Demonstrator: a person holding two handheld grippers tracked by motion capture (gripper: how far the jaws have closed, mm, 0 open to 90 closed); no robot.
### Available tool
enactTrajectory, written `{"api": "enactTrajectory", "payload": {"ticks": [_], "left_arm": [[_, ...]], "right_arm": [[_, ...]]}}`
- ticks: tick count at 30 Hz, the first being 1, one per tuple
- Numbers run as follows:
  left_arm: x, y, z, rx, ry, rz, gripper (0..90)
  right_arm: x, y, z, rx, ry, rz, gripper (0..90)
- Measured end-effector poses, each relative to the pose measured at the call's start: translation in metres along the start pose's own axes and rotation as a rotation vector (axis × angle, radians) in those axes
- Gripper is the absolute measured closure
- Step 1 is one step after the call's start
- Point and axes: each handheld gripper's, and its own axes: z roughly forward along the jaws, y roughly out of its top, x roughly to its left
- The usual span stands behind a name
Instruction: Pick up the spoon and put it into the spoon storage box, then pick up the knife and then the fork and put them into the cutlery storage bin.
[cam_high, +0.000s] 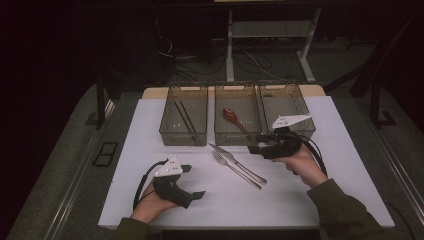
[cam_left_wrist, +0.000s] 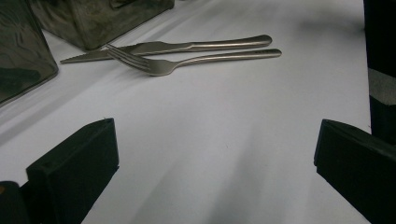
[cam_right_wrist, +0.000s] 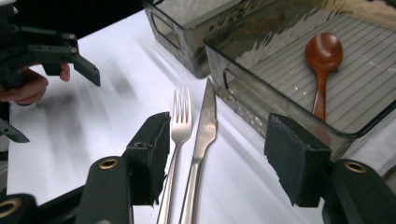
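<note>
Seemingly the stiff, slick steel fork (cam_right_wrist: 180, 126) and knife (cam_right_wrist: 203, 126) want gripping mid-handle, and the right tool (cam_right_wrist: 219, 149) hovers half-open and empty over them.

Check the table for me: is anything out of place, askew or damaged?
Nothing looks damaged or spilled. The fork and knife lie loose on the white mat, side by side and aslant in front of the bins, while the chopsticks and the spoon each lie in a bin.
</note>
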Motion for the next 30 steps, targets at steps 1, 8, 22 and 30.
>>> {"api": "enactTrajectory", "payload": {"ticks": [1,8,22,30], "left_arm": [[0.0,0.0,0.0,0.001,0.0,0.0,0.0],[0.001,0.0,0.0,-0.002,0.0,-0.001,0.0],[0.0,0.002,0.001,-0.005,-0.004,0.002,0.0],[0.0,0.002,0.001,-0.008,-0.004,-0.005,0.0]], "right_arm": [[0.0,-0.001,0.001,0.007,-0.002,-0.001,39.6],[0.005,-0.001,0.006,0.063,-0.001,-0.012,41.0],[0.018,0.005,0.022,0.138,0.057,-0.026,44.8],[0.023,0.011,0.035,0.172,0.064,-0.043,53.6]]}}
